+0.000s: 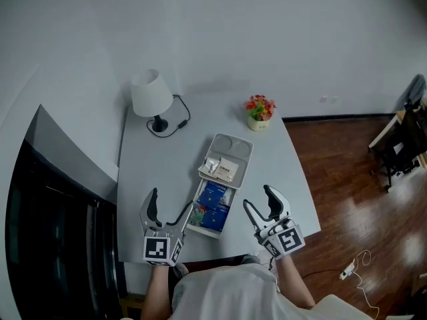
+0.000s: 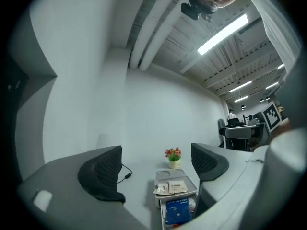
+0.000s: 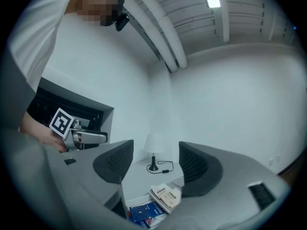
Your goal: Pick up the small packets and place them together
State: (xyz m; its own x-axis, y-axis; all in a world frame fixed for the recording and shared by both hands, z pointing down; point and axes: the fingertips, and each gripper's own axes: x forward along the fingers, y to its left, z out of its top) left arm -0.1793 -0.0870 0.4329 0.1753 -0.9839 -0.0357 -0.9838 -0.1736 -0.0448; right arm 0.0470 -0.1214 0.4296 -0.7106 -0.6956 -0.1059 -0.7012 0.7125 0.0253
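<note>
Open and empty, the left hand-held gripper [image 1: 171, 203] and right hand-held gripper [image 1: 258, 197] are flanking the small packets [image 1: 215, 202], which are lying nearer the left.

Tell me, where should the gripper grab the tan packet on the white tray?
Probably its near edge, coming down from above on the person's side. The tan packet lies flat on the white tray, so there's no tall side to squeeze. Only an edge can be pinched.
</note>
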